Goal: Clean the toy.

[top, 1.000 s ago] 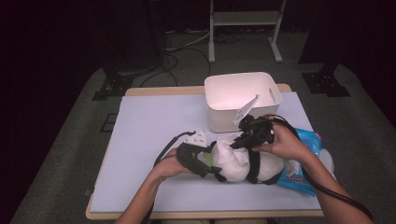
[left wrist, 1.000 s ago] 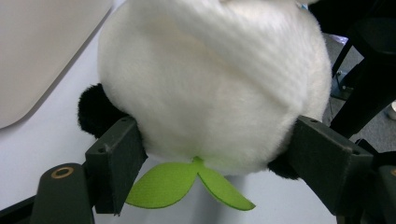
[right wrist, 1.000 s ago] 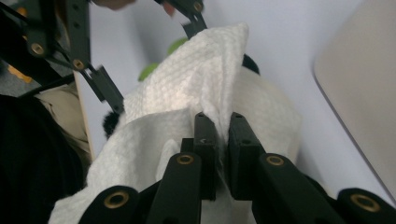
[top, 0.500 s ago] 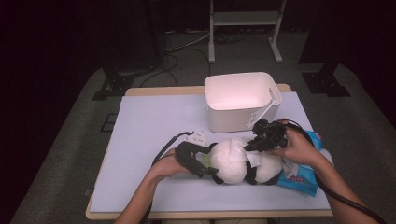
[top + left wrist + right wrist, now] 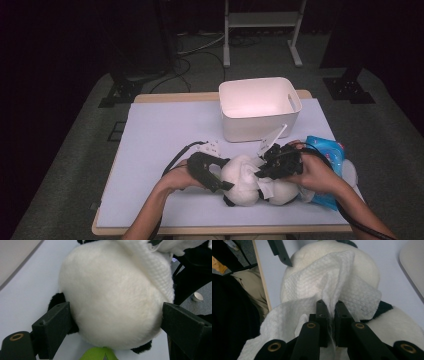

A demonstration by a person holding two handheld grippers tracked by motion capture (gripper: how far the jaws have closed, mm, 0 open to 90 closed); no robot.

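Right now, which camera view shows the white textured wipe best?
The right gripper view: the white textured wipe is pinched in the right tool and draped over the white plush toy. The left gripper view shows its edge; the high view, a small patch.

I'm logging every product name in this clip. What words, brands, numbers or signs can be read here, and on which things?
None can be read.
Blue wet-wipe packet: it carries print, too small and blurred to read.
White label by the white bin: no legible text.
Plush panda and white wipe in the right tongs: no writing.
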